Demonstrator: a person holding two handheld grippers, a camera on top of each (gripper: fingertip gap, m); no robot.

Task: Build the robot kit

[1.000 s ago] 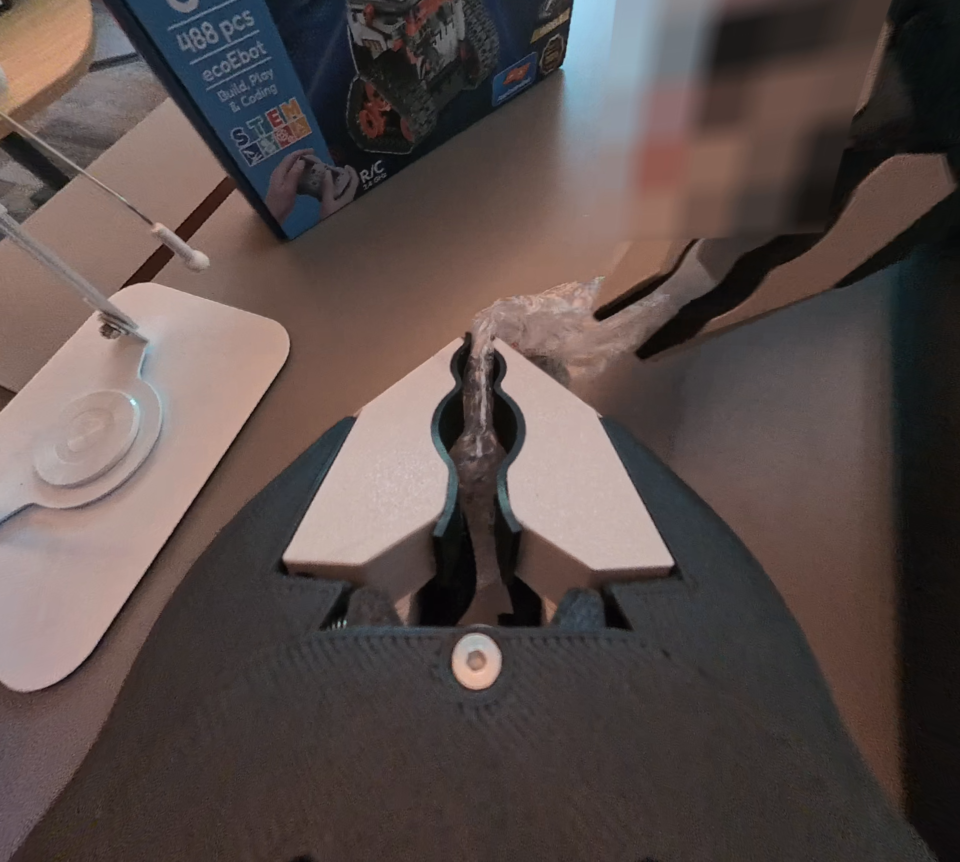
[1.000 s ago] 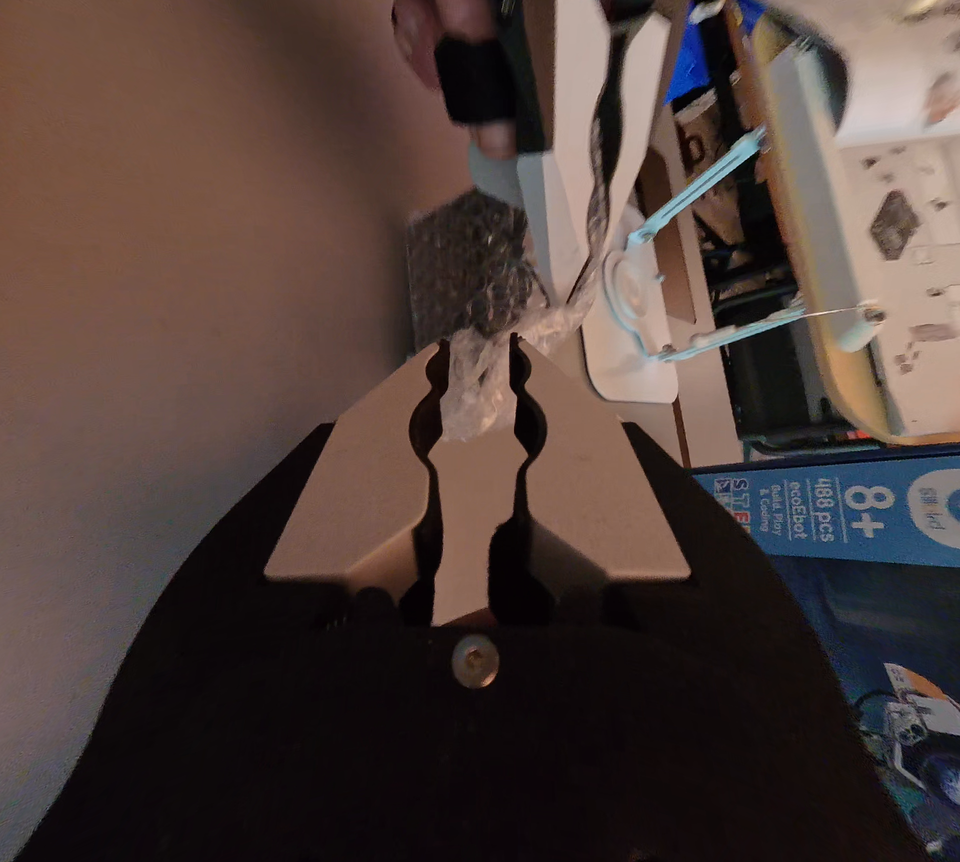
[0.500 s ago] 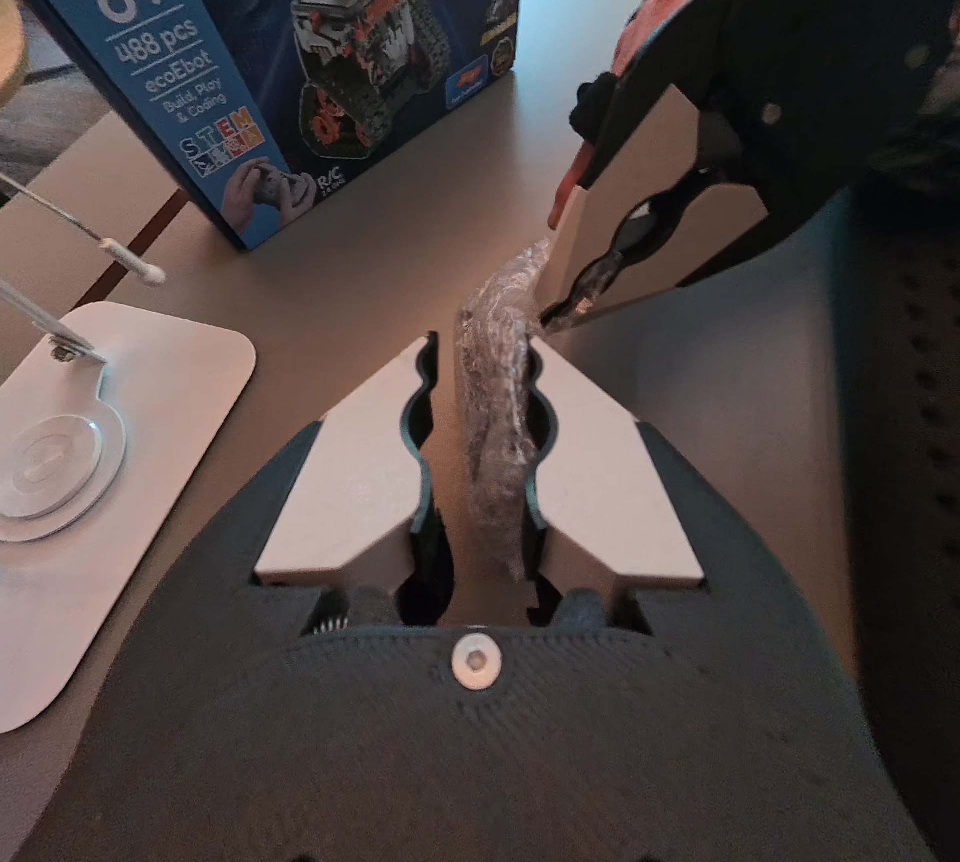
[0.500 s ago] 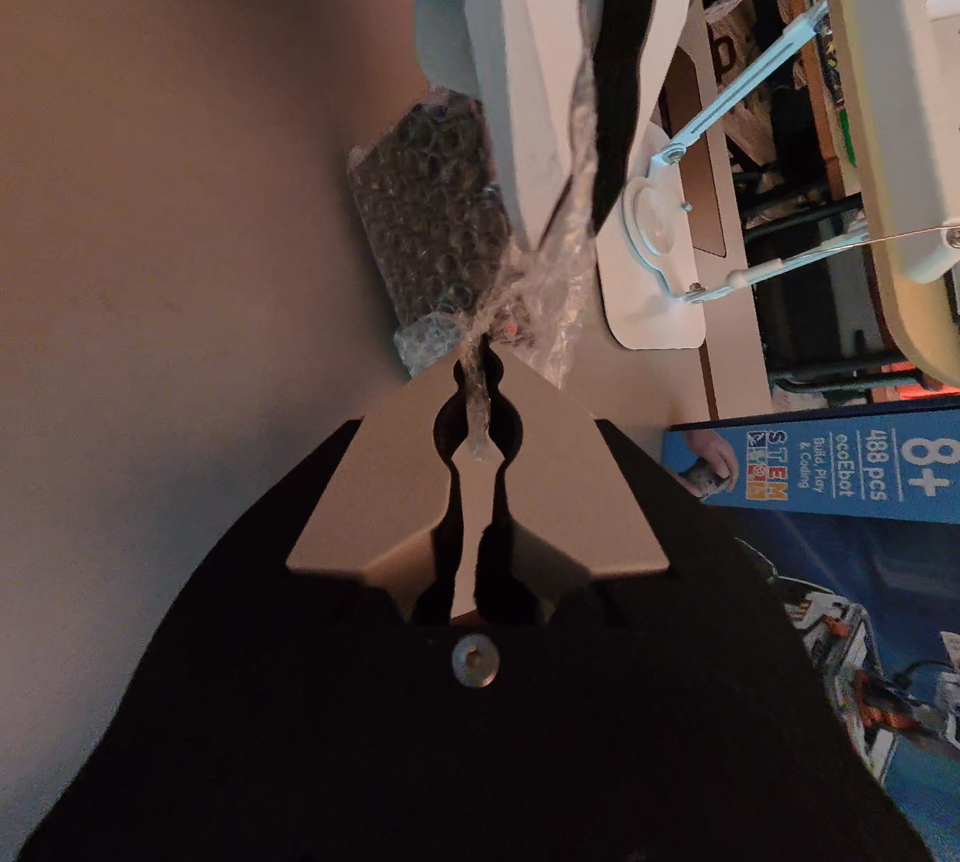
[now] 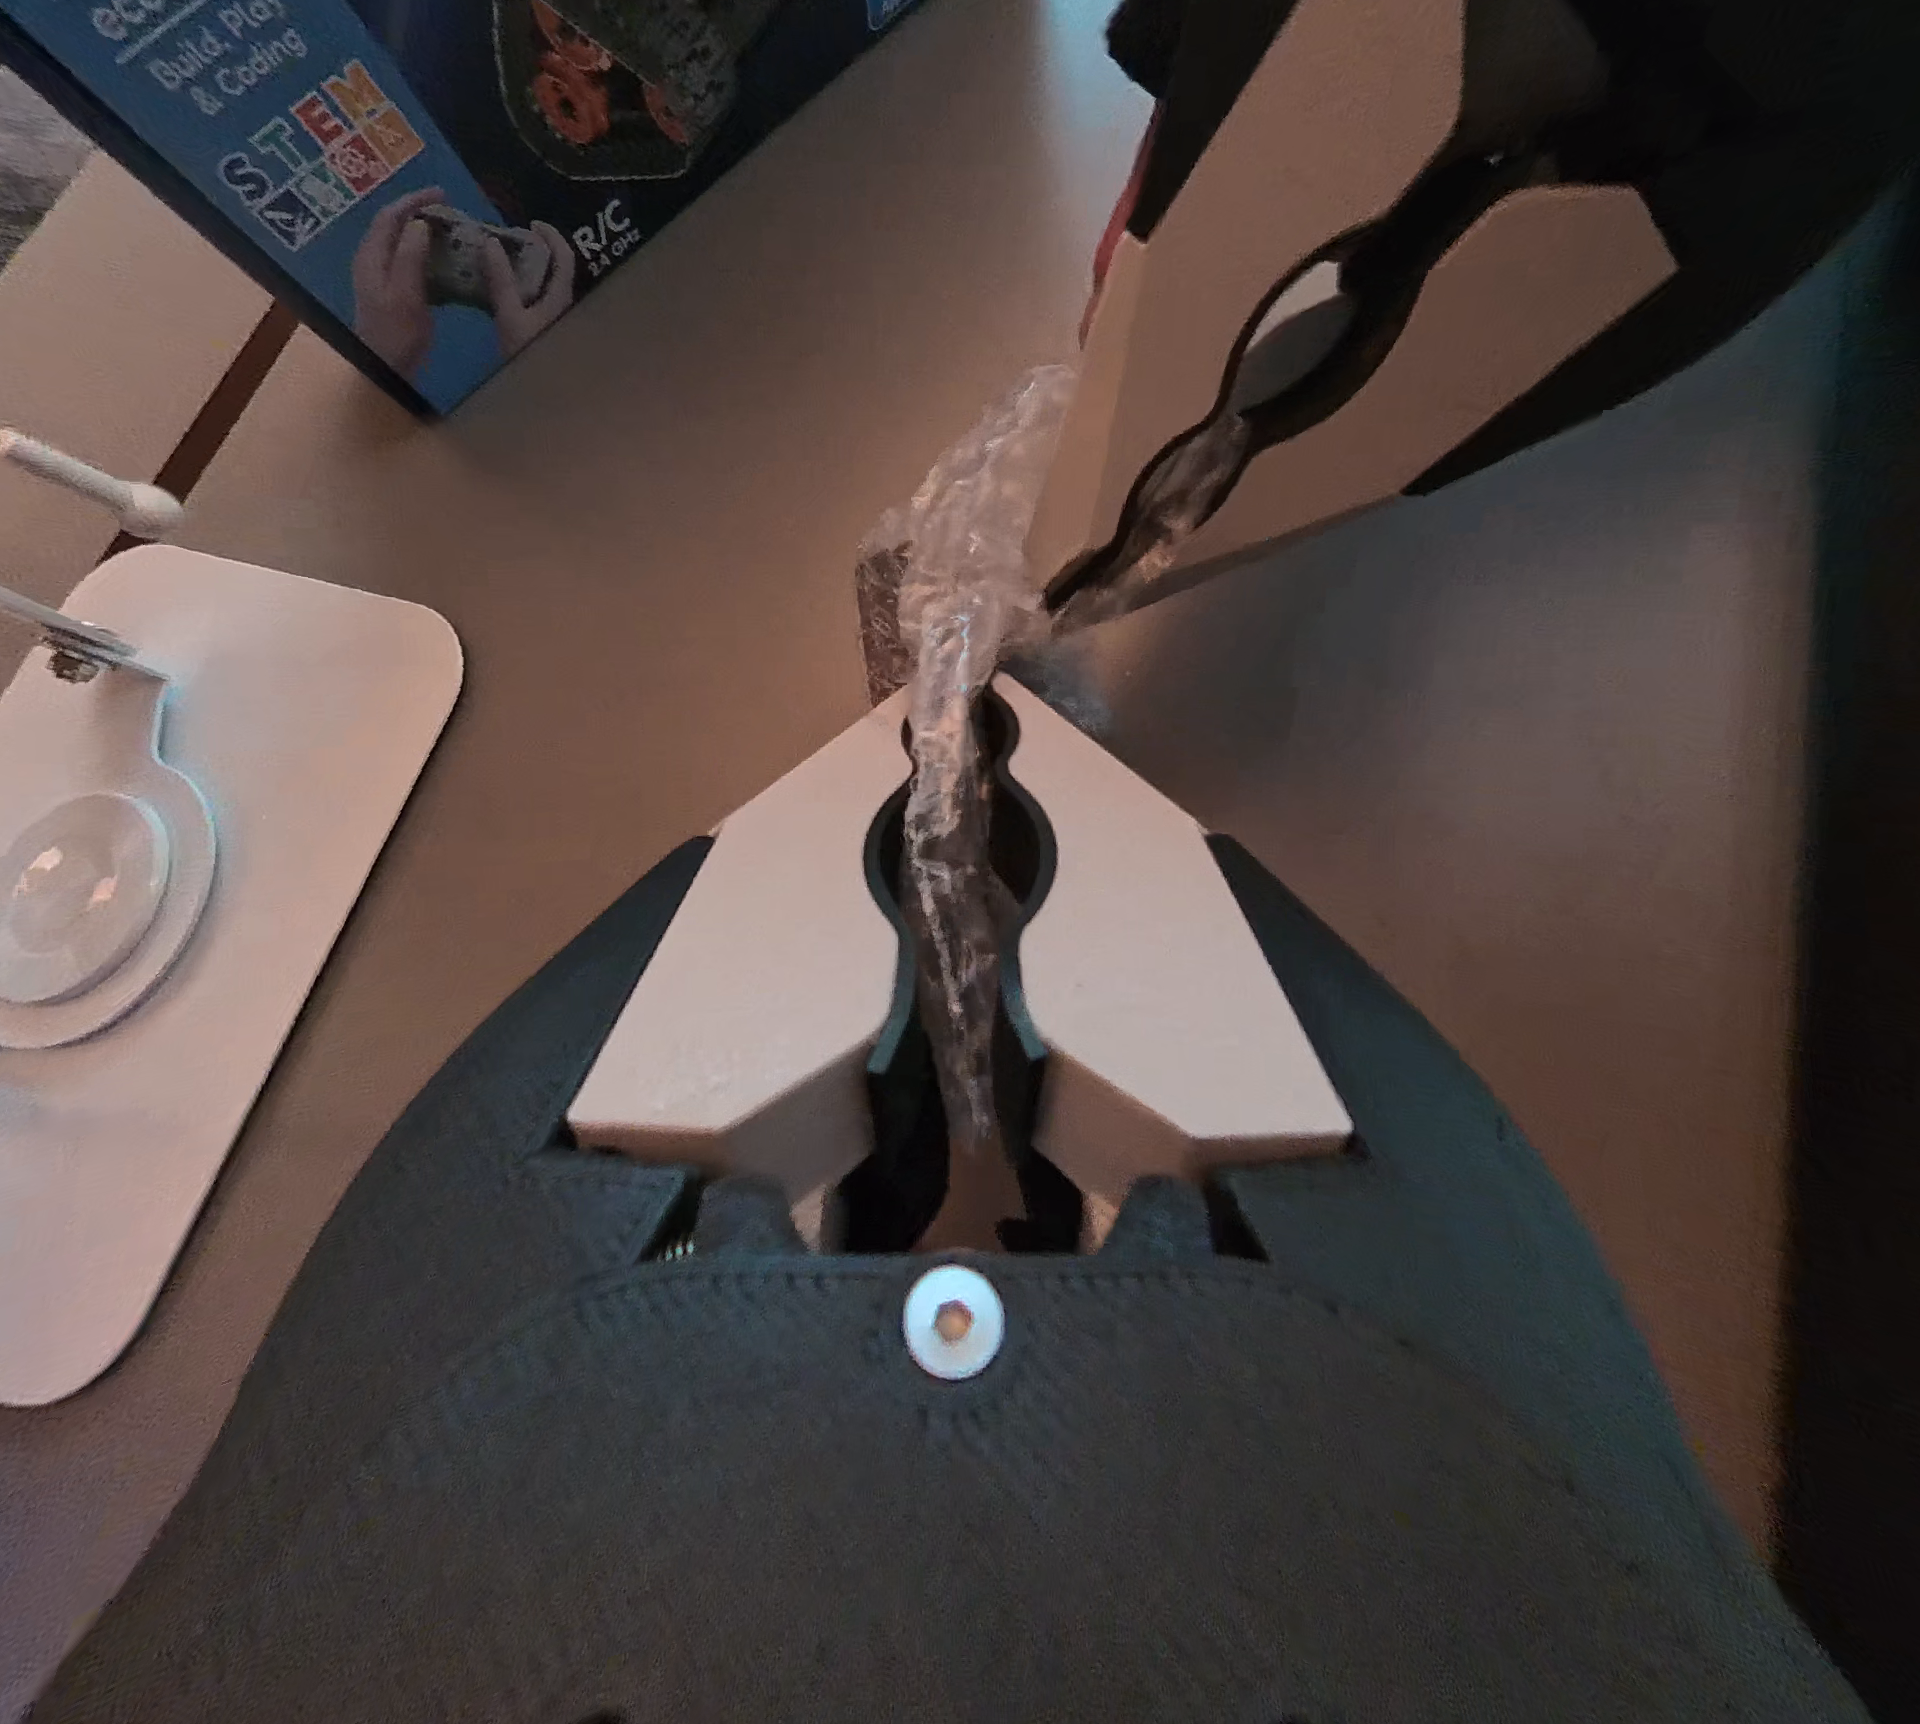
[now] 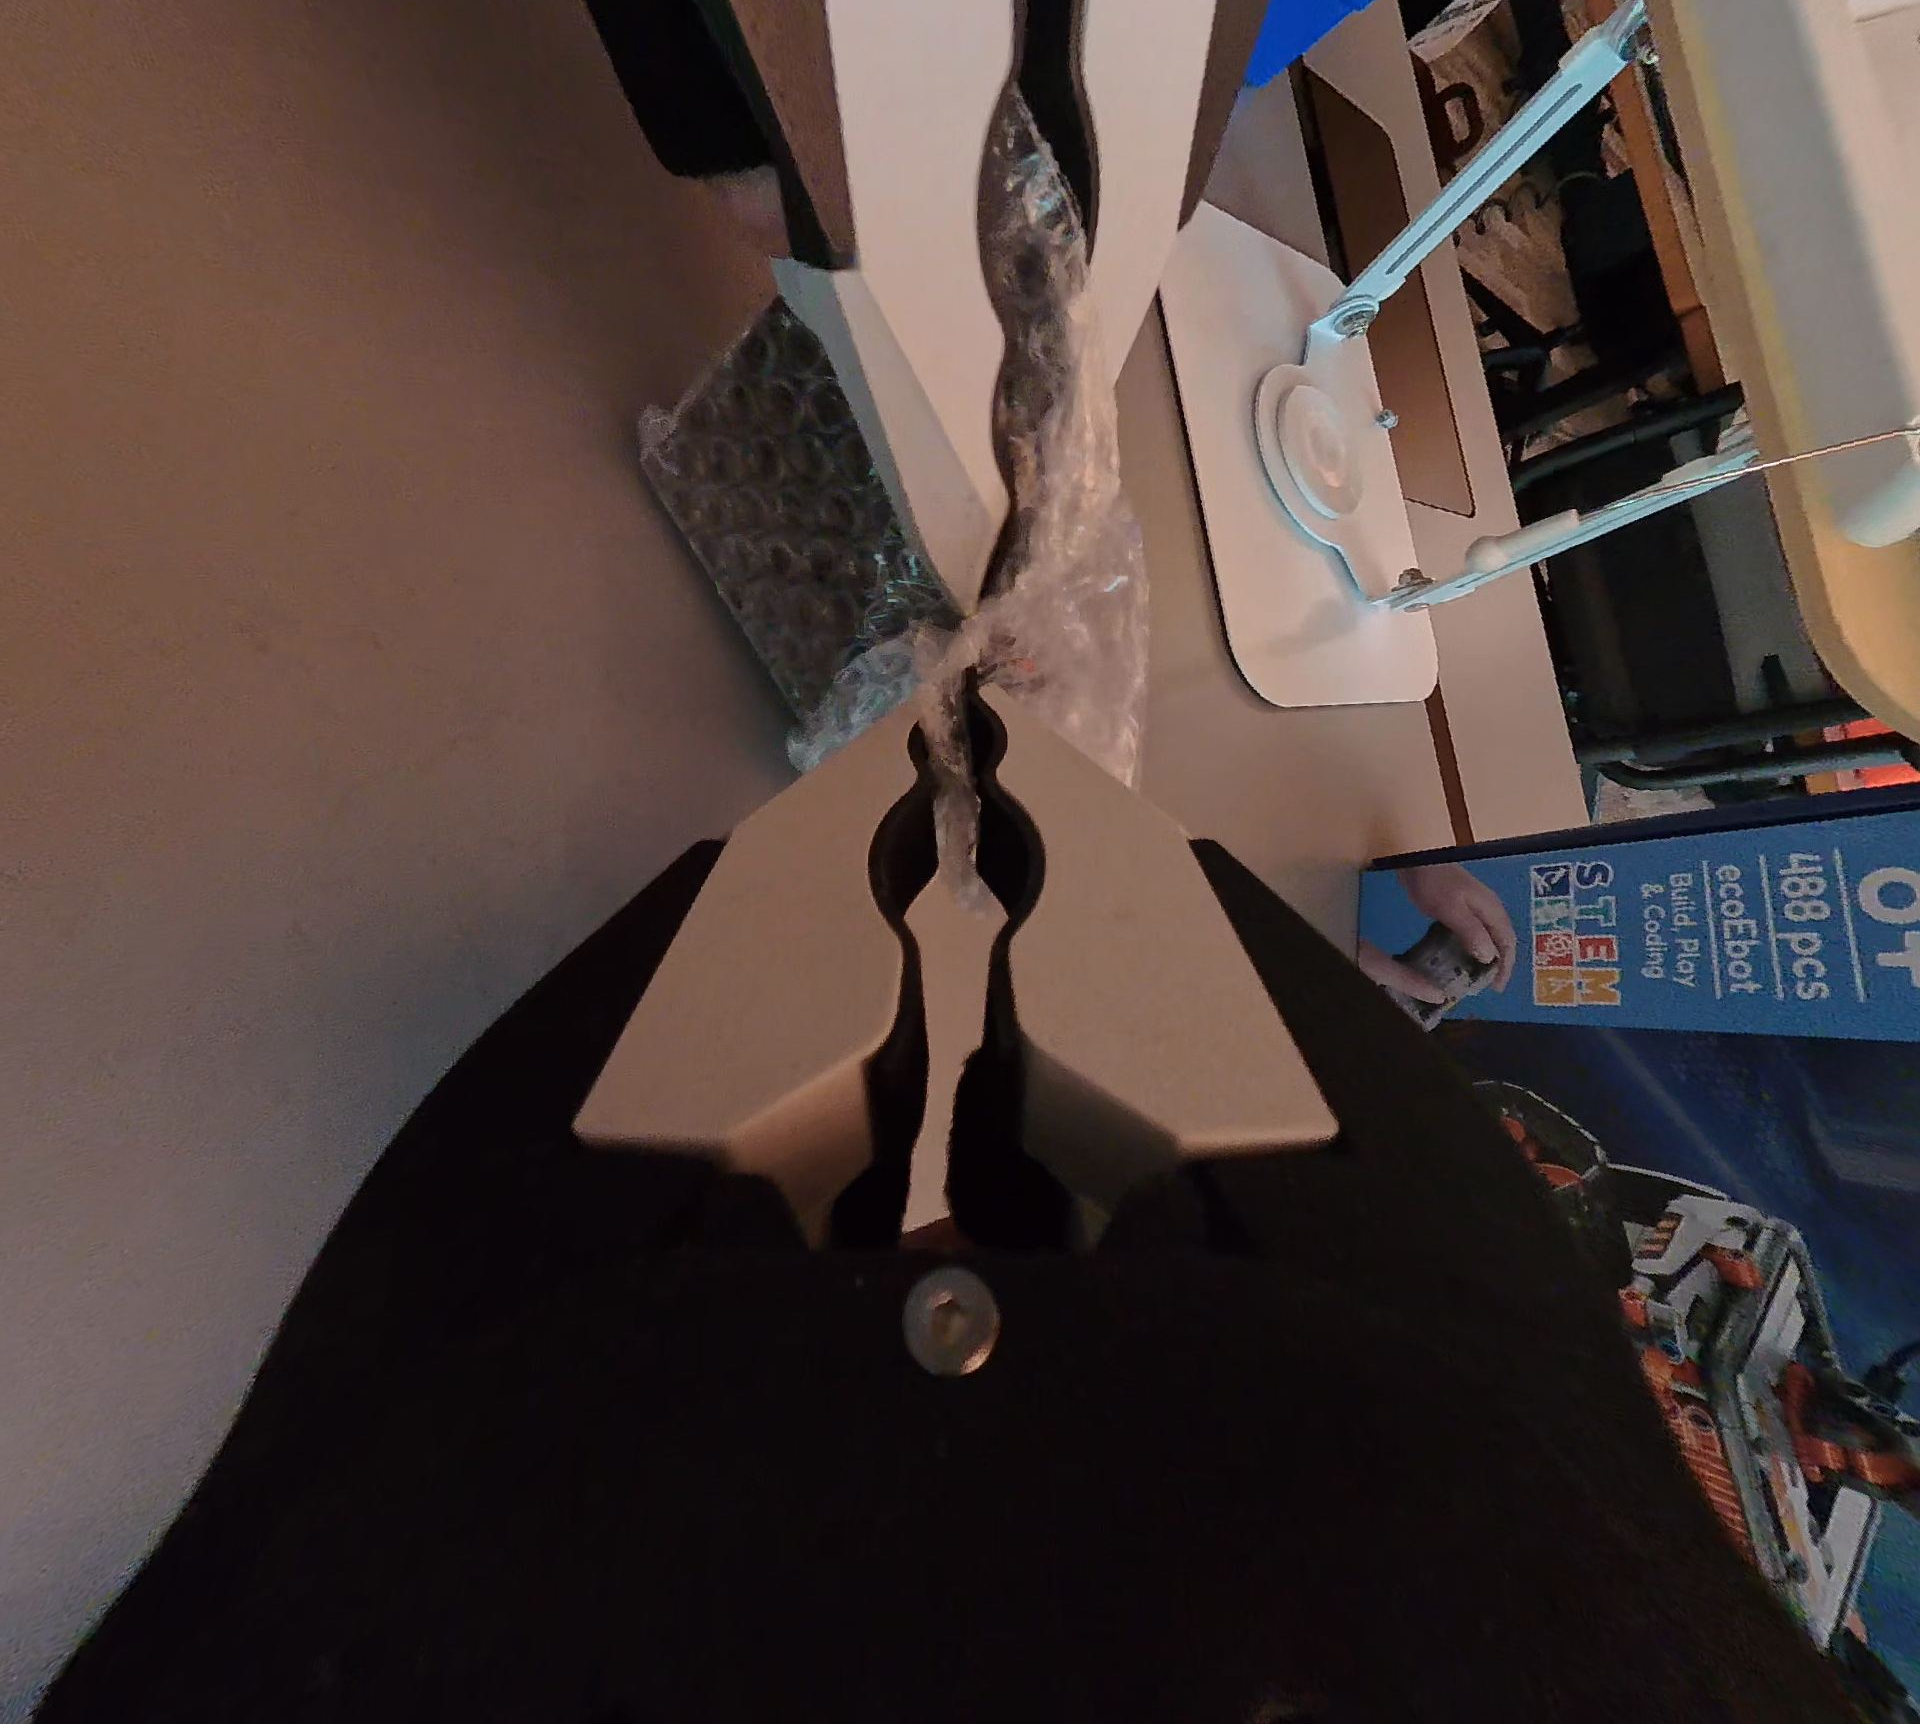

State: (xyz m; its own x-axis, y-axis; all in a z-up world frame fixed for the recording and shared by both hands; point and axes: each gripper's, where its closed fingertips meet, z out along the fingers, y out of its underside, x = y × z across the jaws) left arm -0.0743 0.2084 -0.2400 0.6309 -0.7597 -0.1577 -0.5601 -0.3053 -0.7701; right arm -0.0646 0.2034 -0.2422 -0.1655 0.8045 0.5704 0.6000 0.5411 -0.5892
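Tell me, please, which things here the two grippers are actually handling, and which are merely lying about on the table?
In hand:
- bubble wrap, pinched at one end by the left gripper
- the same wrap, pinched by the right gripper

Lying about:
- blue toy box, standing behind
- white stand base, to the left
- table beneath

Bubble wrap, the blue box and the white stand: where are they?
bubble wrap (image 5: 961, 594), left wrist view, crumpled part above the fingertips.
blue box (image 5: 343, 64), left wrist view, printed front.
white stand (image 5: 281, 801), left wrist view, flat base plate.
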